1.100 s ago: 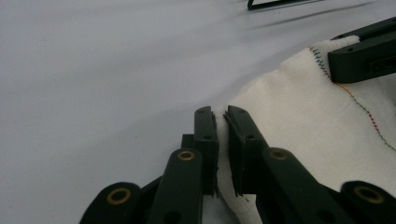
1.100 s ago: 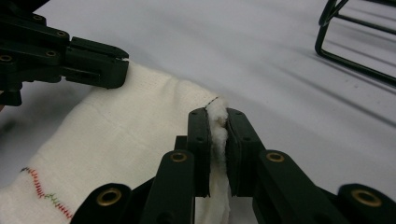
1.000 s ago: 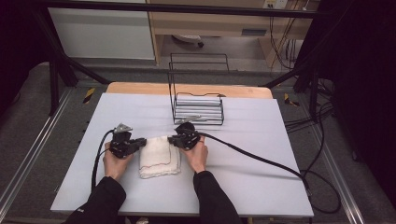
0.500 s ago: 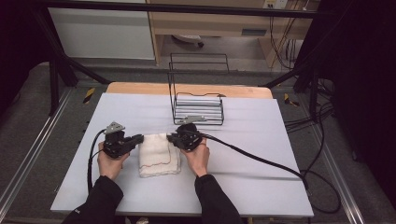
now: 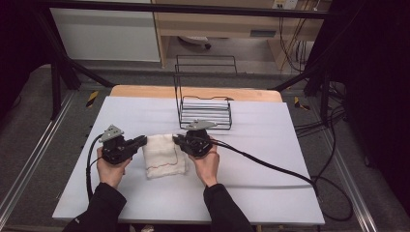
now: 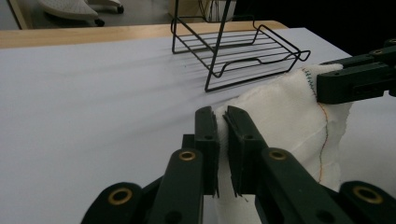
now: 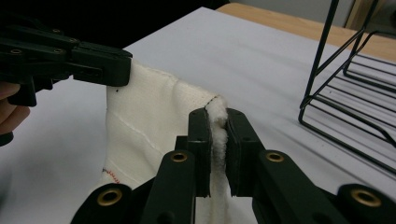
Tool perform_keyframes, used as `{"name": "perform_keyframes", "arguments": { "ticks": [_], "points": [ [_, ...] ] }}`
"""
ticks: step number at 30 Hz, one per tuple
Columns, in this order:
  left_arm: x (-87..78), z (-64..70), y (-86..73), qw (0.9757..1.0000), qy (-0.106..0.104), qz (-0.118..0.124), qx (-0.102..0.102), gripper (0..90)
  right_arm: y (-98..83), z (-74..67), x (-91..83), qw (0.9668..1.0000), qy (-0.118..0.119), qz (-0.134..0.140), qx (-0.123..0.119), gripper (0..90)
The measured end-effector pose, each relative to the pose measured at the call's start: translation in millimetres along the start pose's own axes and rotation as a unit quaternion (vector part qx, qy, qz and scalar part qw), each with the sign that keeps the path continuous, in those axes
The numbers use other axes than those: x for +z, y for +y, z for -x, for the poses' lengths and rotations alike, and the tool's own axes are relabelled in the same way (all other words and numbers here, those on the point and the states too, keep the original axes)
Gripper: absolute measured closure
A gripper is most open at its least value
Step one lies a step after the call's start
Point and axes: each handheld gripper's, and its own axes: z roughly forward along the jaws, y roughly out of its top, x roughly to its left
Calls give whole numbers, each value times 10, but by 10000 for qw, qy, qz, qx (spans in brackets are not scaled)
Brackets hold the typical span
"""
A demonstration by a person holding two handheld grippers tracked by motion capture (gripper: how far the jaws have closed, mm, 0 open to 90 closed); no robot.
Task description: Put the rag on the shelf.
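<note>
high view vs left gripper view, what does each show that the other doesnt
High view alone: both of the person's hands and sleeves, the whole white table, the floor around it, and the black cable trailing off to the right.

Left gripper view alone: the left gripper up close, its jaws pinching the edge of the white cloth, and the red stitching along the cloth.

Both: the cloth held between the two grippers, the right gripper clamped on its other end, and the wire rack behind.
</note>
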Motion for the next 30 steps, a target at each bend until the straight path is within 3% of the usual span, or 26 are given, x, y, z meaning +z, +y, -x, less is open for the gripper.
{"name": "perform_keyframes", "arguments": {
  "ticks": [17,30],
  "points": [
    [-159,195,138,9985,-55,502,210,828,125,-70,-291,9984,-111,507,-245,820],
    [-197,356,269,9971,-92,667,359,828,180,-100,-501,9960,-283,732,-421,820]
  ]
}}
